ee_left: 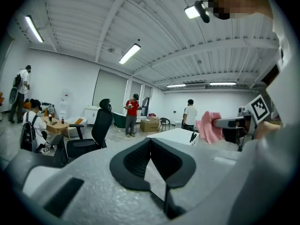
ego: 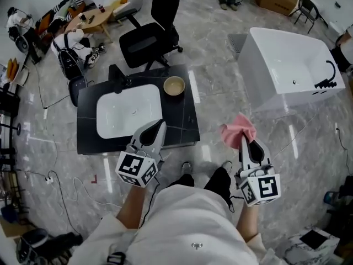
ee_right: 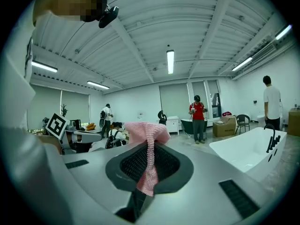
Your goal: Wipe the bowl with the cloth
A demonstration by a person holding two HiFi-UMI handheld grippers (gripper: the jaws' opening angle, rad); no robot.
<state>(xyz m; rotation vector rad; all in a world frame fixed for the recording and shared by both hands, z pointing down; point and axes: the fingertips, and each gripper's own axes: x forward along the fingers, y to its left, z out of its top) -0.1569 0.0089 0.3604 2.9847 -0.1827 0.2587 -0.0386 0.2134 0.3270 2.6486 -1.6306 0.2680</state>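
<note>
Over the floor (ego: 215,90), the cloth (ego: 237,128) is clamped in the right gripper (ego: 244,139); the left gripper (ego: 160,124) is closed, empty. The bowl (ego: 174,85), perhaps empty, should be wiped gently.

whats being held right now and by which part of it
The right gripper pinches the pink cloth by a bunched fold, most of it puffing out beyond the fingers. The left gripper is shut on nothing.
</note>
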